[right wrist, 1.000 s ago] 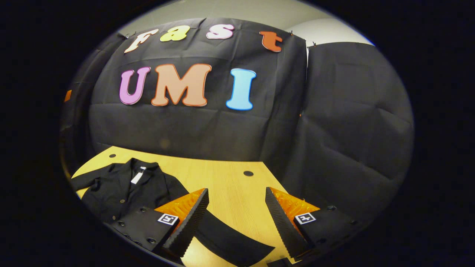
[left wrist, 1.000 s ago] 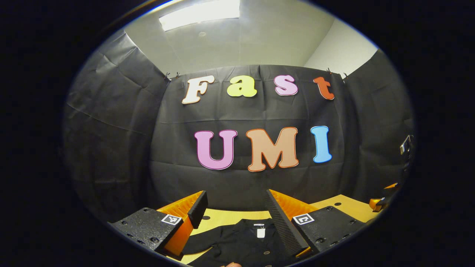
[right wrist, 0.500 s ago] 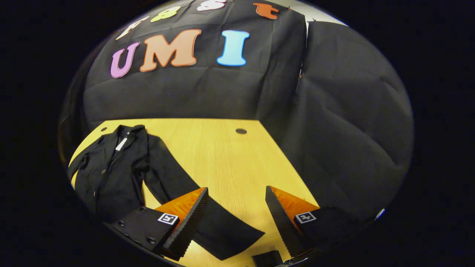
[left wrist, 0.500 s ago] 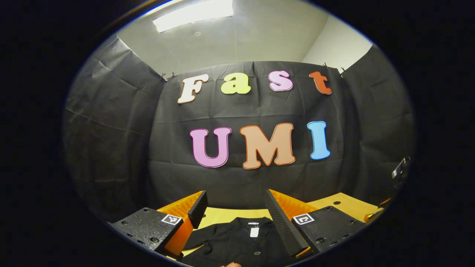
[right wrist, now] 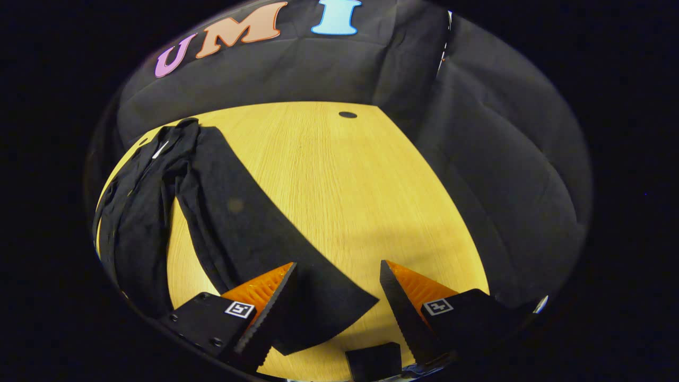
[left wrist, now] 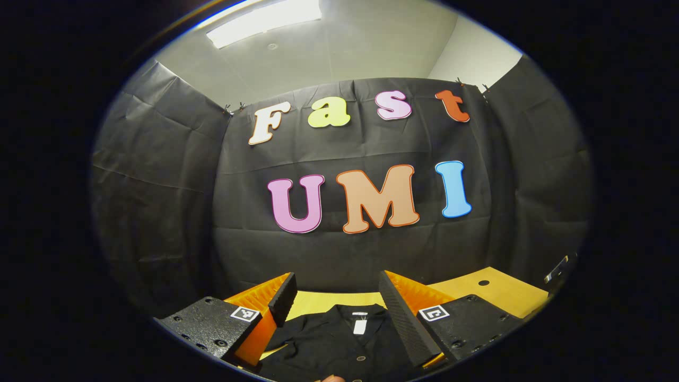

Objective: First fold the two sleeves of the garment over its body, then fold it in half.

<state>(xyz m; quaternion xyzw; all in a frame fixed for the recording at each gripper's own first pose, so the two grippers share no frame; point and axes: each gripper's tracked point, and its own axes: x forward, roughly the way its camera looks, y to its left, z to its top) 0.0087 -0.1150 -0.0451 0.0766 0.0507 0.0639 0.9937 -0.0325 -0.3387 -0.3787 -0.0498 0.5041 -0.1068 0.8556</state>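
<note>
The open right gripper (right wrist: 334,302) hangs over the black shirt's (right wrist: 143,223) right sleeve (right wrist: 265,233), first to fold, needing a pinch near its end; the left gripper (left wrist: 334,313) is open too.

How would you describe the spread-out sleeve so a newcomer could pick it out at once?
Start at the yellow wooden table. A black garment lies along its left side. From it one long sleeve runs diagonally across bare wood, its cuff below the right gripper and its open jaws; unlike the bunched body, it lies flat as a single band.
</note>
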